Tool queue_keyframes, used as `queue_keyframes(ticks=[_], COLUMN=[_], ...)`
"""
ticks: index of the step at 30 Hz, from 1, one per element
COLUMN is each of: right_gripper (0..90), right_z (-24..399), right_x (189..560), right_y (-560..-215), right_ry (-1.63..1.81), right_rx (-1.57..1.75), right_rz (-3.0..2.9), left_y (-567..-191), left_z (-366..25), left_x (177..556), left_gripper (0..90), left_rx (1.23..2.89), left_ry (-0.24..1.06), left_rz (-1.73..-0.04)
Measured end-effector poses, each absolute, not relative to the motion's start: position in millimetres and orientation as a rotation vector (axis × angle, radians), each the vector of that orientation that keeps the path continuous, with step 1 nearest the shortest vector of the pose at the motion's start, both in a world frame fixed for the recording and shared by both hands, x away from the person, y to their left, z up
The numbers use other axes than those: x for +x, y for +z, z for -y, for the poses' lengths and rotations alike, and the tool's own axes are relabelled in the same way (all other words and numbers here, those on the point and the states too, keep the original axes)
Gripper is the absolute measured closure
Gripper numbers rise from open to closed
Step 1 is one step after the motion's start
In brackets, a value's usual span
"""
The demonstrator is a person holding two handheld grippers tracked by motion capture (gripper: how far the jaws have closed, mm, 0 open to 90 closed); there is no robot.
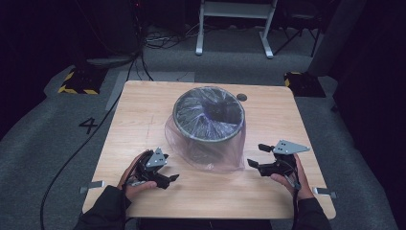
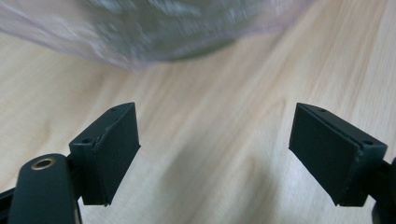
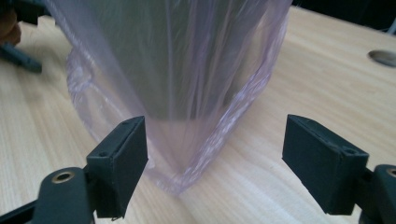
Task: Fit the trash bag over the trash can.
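Dark room, grey carpeted floor [image 1: 33, 139] all around, a white-legged metal frame [image 1: 234, 24] at the far end, black cables [image 1: 158, 40] coiled on the carpet beyond the far edge. A painted "4" [image 1: 88, 125] on the floor off the left edge; two black blocks, yellow-and-black striped on the left one [image 1: 79, 81], near the far corners.

Square light wooden table [image 1: 143, 110], pale straight grain, matte, rounded corners, a small round grey cable hole [image 1: 242, 97] near the far edge right of centre, small metal brackets [image 1: 93, 185] at the near left and near right edges.

At the table's centre, slightly toward the far edge: round dark grey waste bin [image 1: 208, 114], tapering downward, upright, lined and draped with a thin translucent pinkish plastic bag [image 1: 206, 153]. Film crinkled and glossy, gathered inside the rim in radial folds, hanging loose outside and pooling on the wood toward the near edge.

Left gripper [image 1: 168, 167] near the near left part of the table, just beside the bag's pooled skirt, black jaws spread wide over bare wood, nothing between them, bag ahead and apart in the left gripper view.

Right gripper [image 1: 256, 155] near the near right part, jaws wide apart, not pressing anything; in the right gripper view a corner of bag [image 3: 187, 140] reaching in between them, close by the left jaw.
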State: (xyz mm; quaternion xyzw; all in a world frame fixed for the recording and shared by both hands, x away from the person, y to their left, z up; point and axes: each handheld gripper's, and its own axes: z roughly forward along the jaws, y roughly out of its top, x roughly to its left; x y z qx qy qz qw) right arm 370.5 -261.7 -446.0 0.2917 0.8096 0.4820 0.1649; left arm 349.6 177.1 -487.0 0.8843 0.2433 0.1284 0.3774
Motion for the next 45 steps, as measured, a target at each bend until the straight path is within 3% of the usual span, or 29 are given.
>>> queue_keyframes(ticks=[13,45], right_gripper=[22.1,19.1], right_z=[265.0,239.1], right_x=[370.3,397.4], right_y=[-414.7,-353.9], right_ry=[1.380,1.450], right_rx=[0.793,0.732], right_rz=[-2.202,-2.089], left_y=[-501.0,-504.4], left_z=[-181.4,-182.6], left_x=[344.2,345.2], left_gripper=[15.2,11.4], left_rx=[2.305,2.277], left_ry=[0.256,0.266], left_rz=[-0.668,-0.663])
